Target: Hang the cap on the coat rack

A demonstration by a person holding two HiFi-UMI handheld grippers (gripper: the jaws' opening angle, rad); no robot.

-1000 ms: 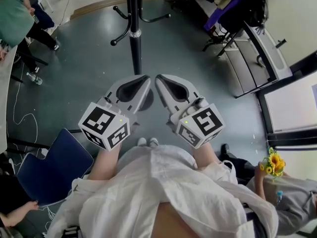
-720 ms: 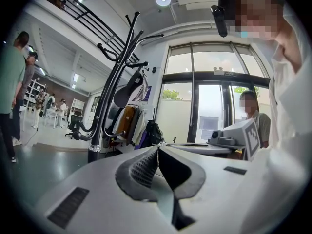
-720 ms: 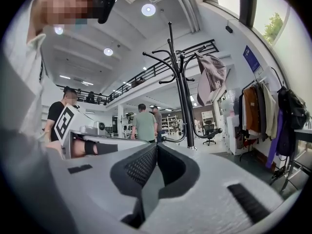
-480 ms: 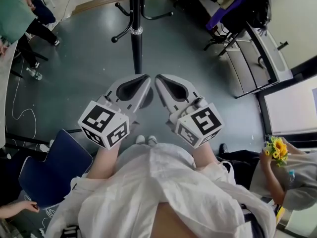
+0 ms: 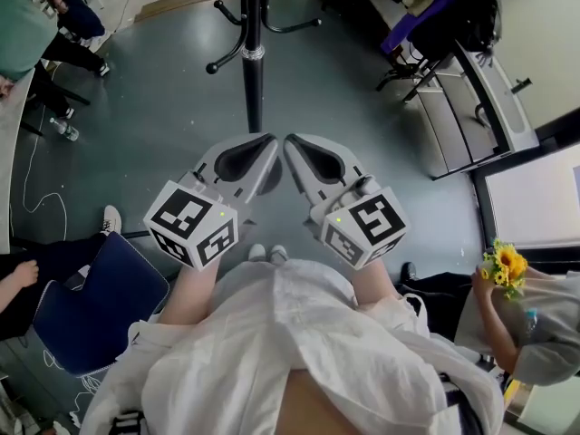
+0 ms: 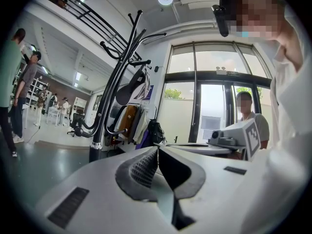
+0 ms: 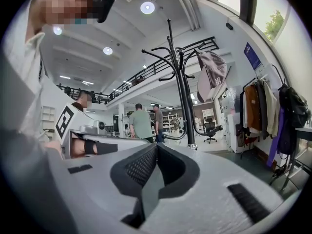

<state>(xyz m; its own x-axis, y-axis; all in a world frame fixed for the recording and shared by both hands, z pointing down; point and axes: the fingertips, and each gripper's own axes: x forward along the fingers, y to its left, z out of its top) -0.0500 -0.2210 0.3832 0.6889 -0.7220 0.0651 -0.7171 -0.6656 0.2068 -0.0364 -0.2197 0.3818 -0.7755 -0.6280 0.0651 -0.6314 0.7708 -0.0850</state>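
A black coat rack (image 5: 253,53) stands on the grey floor straight ahead of me. In the right gripper view the coat rack (image 7: 181,91) carries a grey-brown cap (image 7: 212,72) that hangs from an upper hook. The left gripper view shows the coat rack (image 6: 111,96) at left with the cap (image 6: 134,89) dangling from a hook. My left gripper (image 5: 270,140) and right gripper (image 5: 288,140) are held side by side at waist height, tips nearly touching, short of the pole. Both are shut with nothing between their jaws.
A blue chair (image 5: 95,302) stands at my lower left. Seated people (image 5: 27,34) are at far left, another person with yellow flowers (image 5: 501,270) at right. A clothes rail with bags and coats (image 5: 444,16) stands at upper right beside a desk (image 5: 471,107).
My grippers have stayed put. The head view has drifted slightly, and the person at lower left has shifted, a shoe and an arm now showing beside the blue chair.
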